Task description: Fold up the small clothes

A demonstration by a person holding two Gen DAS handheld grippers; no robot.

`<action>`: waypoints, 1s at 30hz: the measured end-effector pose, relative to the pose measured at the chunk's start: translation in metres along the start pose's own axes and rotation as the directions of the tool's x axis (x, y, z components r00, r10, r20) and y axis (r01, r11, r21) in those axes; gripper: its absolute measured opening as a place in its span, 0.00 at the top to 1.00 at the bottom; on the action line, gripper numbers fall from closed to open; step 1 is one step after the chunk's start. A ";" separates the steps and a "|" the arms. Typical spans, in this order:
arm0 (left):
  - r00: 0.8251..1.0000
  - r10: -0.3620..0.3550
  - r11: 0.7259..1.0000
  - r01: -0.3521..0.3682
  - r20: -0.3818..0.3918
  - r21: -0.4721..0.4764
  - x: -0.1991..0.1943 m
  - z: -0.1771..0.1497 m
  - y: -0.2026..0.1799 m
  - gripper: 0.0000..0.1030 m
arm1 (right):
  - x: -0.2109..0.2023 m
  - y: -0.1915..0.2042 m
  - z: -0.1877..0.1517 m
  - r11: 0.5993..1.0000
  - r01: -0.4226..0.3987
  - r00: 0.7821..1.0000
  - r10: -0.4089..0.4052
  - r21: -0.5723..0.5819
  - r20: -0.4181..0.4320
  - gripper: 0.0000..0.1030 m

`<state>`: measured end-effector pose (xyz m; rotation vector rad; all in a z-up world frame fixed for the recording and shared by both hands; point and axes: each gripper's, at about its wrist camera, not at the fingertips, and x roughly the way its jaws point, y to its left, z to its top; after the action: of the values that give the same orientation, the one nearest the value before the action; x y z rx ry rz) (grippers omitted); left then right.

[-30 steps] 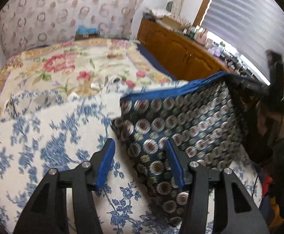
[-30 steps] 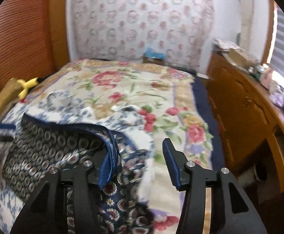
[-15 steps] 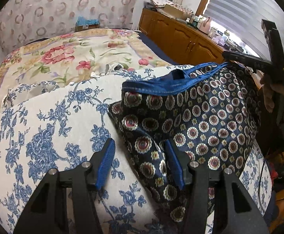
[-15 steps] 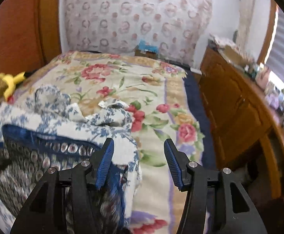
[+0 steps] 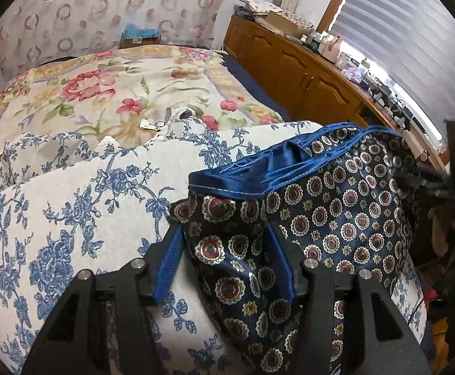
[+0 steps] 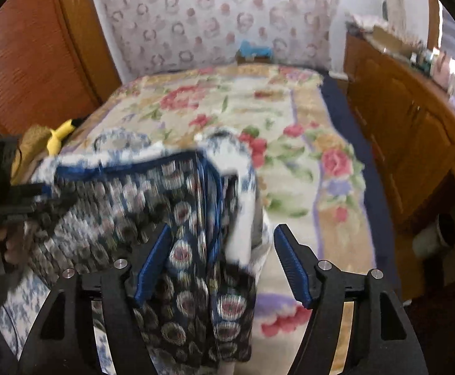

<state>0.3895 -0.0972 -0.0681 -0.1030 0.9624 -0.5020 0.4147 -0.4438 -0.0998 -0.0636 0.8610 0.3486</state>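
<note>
We see a bed (image 5: 108, 93) under a flowered spread filling both views, with a patterned headboard (image 6: 221, 18) at its far end and a long wooden cabinet (image 5: 305, 75) running down the right side, its top crowded with small bottles and boxes. On the near part of the bed lies a white cloth with blue flowers (image 5: 71, 206), and on top of that the task's thing, a pair of navy patterned shorts (image 5: 336, 218) with a blue satin waistband, spread between the two tools. The left gripper (image 5: 224, 262) has its jaws half open astride the shorts' left edge; the fabric bulges between the pads, but we cannot tell whether they pinch it. The right gripper (image 6: 221, 262) has just been opening its jaws, which now stand wide with the shorts' right edge hanging loose between them, the far pad clear of the cloth. Only the right wrist view shows the slatted wooden door (image 6: 30, 62) and a yellow soft toy (image 6: 58, 131) at the bed's left; only the left wrist view shows the window blind (image 5: 415, 31). Since a second ago the shorts have come down from being held up to lying on the white cloth.
</note>
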 end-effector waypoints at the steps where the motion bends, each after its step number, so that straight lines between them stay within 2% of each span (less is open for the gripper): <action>1: 1.000 0.002 1.000 -0.002 0.001 0.004 0.000 0.000 0.000 0.49 | 0.005 0.000 -0.004 1.000 0.000 1.000 0.000 0.003 -0.017 0.32; 4: 1.000 -0.004 1.000 0.004 -0.002 0.009 0.000 -0.002 -0.002 0.58 | 0.023 -0.006 -0.013 0.996 -0.058 0.996 0.062 0.070 -0.059 0.32; 7: 0.999 -0.047 0.999 0.047 -0.016 -0.015 0.000 -0.002 0.001 0.67 | 0.032 -0.007 -0.015 0.988 -0.111 0.991 0.119 0.108 -0.067 0.32; 10: 0.996 -0.084 0.996 0.083 -0.034 -0.027 0.000 -0.002 0.000 0.81 | 0.033 0.000 -0.018 0.993 -0.090 0.994 0.095 0.083 -0.060 0.31; 11: 0.995 -0.091 0.996 0.090 -0.037 -0.028 0.000 -0.002 -0.001 0.91 | 0.032 0.002 -0.019 0.994 -0.081 0.995 0.085 0.075 -0.057 0.34; 13: 0.995 -0.096 0.995 0.096 -0.039 -0.008 -0.002 -0.003 -0.007 0.95 | 0.027 0.004 -0.022 0.996 -0.067 0.996 0.070 0.066 -0.046 0.39; 14: 0.995 -0.095 0.995 0.095 -0.033 0.001 -0.004 -0.003 -0.010 0.96 | 0.024 0.005 -0.023 0.996 -0.065 0.997 0.068 0.061 -0.041 0.47; 15: 0.995 -0.094 0.996 0.094 -0.027 0.010 -0.006 -0.004 -0.013 0.97 | 0.021 0.007 -0.025 0.995 -0.083 0.996 0.085 0.053 -0.034 0.62; 17: 0.993 -0.114 0.993 0.114 -0.014 0.020 -0.012 -0.003 -0.018 0.97 | 0.016 0.016 -0.026 0.997 -0.077 0.996 0.078 0.027 -0.039 0.64; 19: 0.990 -0.138 0.990 0.138 0.001 0.026 -0.019 -0.002 -0.021 0.98 | 0.017 0.023 -0.031 0.996 -0.093 0.994 0.093 0.005 -0.060 0.73; 21: 0.988 -0.154 0.987 0.153 0.028 0.042 -0.029 -0.003 -0.028 0.99 | 0.018 0.024 -0.032 0.994 -0.112 0.992 0.112 0.003 -0.063 0.87; 24: 0.979 -0.189 0.981 0.186 0.070 0.055 -0.050 -0.001 -0.034 0.99 | 0.009 0.030 -0.032 0.994 -0.105 0.994 0.104 -0.027 -0.033 0.92; 30: 0.961 -0.207 0.977 0.195 0.184 0.082 -0.108 -0.003 -0.036 0.99 | -0.023 0.052 -0.017 0.993 -0.077 0.994 0.083 -0.085 0.070 0.93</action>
<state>0.3236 -0.0798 0.0233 -0.1901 0.7502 -0.6970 0.3711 -0.4047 -0.0892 -0.0929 0.7777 0.4588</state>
